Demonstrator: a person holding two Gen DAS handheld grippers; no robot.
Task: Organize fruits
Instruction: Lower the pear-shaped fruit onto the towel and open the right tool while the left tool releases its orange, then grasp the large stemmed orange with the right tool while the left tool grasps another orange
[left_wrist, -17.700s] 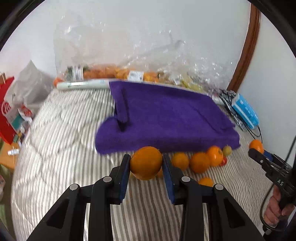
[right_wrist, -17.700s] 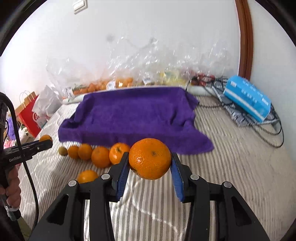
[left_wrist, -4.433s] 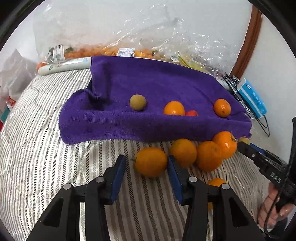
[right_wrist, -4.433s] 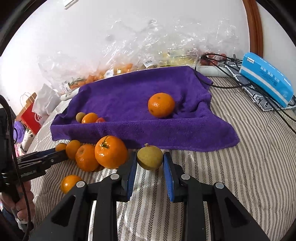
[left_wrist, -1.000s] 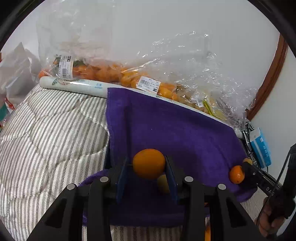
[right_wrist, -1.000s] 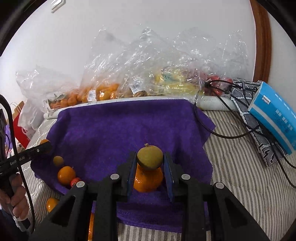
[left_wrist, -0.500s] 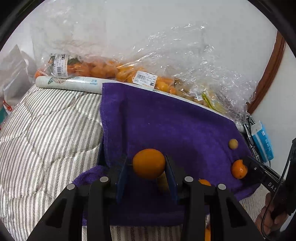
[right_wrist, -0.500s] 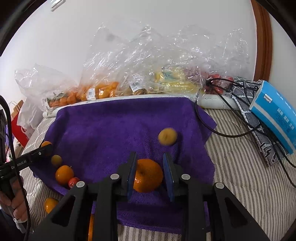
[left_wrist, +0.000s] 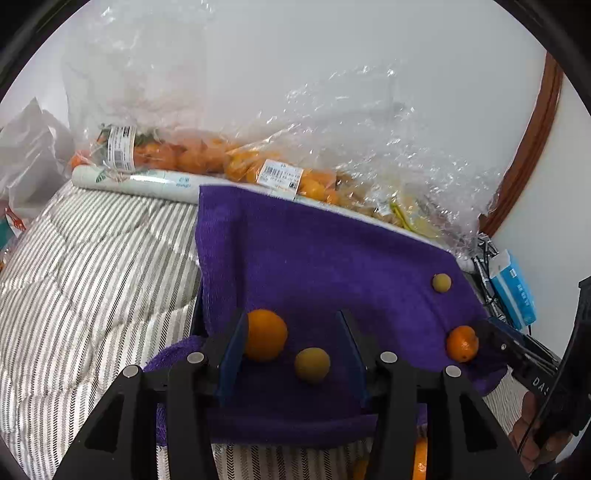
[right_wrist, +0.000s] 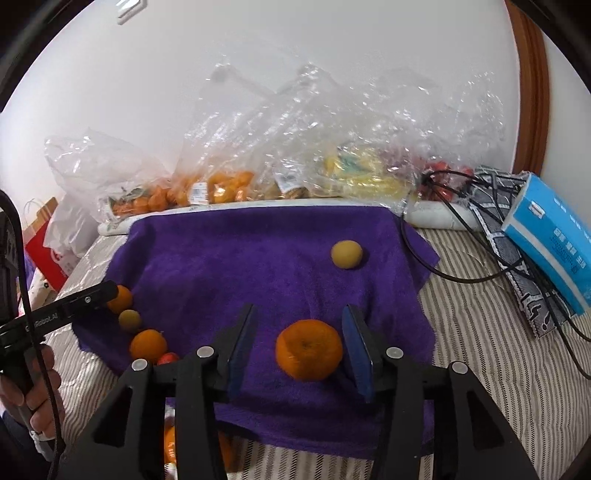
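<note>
On the purple towel | both claws just opened, gripping nothing | orange against my left gripper pad; right gripper straddles a mandarin | risk: fruit rolling off (towel slopes)

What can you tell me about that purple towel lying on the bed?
The purple towel is a thick, fluffy terry cloth, deep violet, spread over the striped bedding. Its far edge rises against the bags of fruit; its near edge droops in soft folds. Several oranges and small yellowish fruits rest on it. A black cable lies by its right corner.
</note>
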